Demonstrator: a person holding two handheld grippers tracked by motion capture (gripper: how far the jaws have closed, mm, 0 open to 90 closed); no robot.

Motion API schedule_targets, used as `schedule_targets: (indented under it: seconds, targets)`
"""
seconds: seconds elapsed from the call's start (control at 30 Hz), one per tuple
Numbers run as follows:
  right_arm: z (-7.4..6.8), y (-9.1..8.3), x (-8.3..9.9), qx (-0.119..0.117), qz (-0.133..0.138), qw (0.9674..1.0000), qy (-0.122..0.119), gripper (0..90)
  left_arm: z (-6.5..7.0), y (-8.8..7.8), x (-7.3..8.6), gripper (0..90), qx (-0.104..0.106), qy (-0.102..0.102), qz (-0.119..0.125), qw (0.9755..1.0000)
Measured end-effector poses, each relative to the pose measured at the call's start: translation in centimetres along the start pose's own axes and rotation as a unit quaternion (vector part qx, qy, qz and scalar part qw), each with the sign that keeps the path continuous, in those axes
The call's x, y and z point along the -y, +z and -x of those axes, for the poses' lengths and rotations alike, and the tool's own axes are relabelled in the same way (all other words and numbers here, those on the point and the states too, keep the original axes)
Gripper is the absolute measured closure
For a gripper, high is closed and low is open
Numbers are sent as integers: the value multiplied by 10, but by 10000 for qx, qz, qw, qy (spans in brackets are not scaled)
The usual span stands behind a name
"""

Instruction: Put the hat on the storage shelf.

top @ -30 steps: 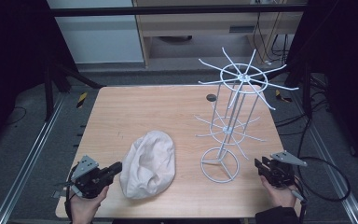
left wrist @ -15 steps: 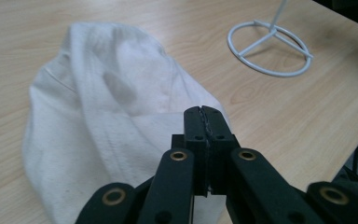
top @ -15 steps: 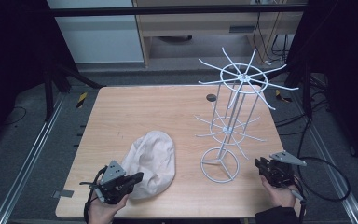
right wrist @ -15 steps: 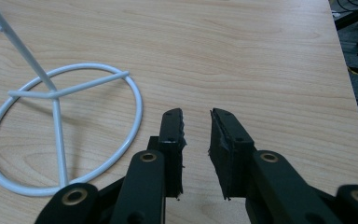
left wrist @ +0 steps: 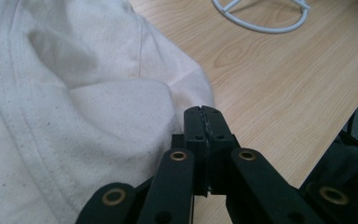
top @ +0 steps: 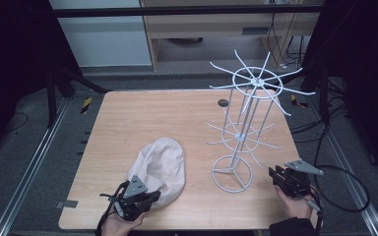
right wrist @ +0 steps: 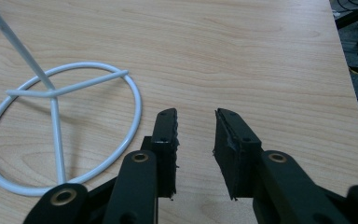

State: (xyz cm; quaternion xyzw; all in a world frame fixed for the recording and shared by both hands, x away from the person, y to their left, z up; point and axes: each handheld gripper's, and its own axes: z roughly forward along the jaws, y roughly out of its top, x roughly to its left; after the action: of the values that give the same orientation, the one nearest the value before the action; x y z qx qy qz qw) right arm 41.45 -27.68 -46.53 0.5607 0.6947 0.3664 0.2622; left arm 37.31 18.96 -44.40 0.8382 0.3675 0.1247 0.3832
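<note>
Starting at the left, the left gripper (top: 147, 197) sits at the near edge of the wooden table (top: 177, 118), its jaws pressed flat together with no gap between them. In the left gripper view its tips (left wrist: 203, 122) lie right at the hem of the cream cloth hat (left wrist: 74, 107), which spreads away ahead and to that gripper's left; whether a fold of the fabric is pinched between the pads cannot be told, since the closed tips look bare from behind. From above, the hat (top: 160, 164) lies crumpled just ahead of this gripper, touching or nearly touching its nose.

Further right stands the white wire rack (top: 248, 113), upright, its round base ring (top: 232, 173) resting on the table between the two grippers.

At the right edge, the right gripper (top: 279, 176) is held in a hand (top: 295, 206) and points toward the rack. Its jaws have just been opening a little and now stand partly apart, with nothing between them but bare tabletop. In the right gripper view the base ring (right wrist: 51, 121) lies just beside its left jaw, close but not touching
</note>
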Motion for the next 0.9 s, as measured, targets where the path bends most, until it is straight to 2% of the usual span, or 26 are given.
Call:
schedule_targets:
  seconds: [0.07, 0.2, 0.33, 0.4, 0.43, 0.47, 0.53, 0.57, 0.67, 0.73, 0.77, 0.8, 0.9]
  targets:
    - [1, 1, 0, 20, 14, 10000, -56, 675, -3, -2, 3, 900, -29, -13, -67, 10000]
    - [1, 1, 1, 24, -15, 10000, -28, 660, -11, -8, 11, 900, -71, -175, -170, 9997]
    - [1, 2, 1, 38, -14, 10000, -46, 649, -19, -15, 18, 900, -216, -212, -291, 9991]
    - [1, 2, 1, 44, -11, 10000, -56, 645, -24, -19, 21, 900, -291, -292, -312, 9987]
    - [1, 2, 2, 38, -8, 10000, -43, 641, -31, -22, 23, 900, -397, -412, -301, 9979]
    - [1, 2, 2, 38, -8, 10000, -43, 641, -31, -22, 23, 900, -397, -412, -301, 9979]
    - [2, 2, 2, 50, -19, 10000, -34, 636, -41, -27, 25, 900, -575, -557, -323, 9963]
    - [2, 2, 2, 52, -15, 10000, -52, 635, -41, -27, 25, 900, -575, -557, -323, 9963]
    - [2, 2, 2, 65, 0, 9999, -78, 632, -51, -32, 28, 900, -732, -717, -307, 9943]
    - [2, 2, 3, 54, -3, 10000, -75, 628, -57, -35, 29, 900, -874, -799, -314, 9925]
    - [2, 3, 3, 51, -1, 10000, -65, 625, -63, -37, 31, 900, -997, -874, -306, 9907]
    - [2, 3, 3, 51, -1, 10000, -65, 625, -63, -37, 31, 900, -997, -874, -306, 9907]
    - [2, 3, 3, 53, 7, 10000, -83, 620, -74, -39, 34, 900, -1156, -1005, -306, 9877]
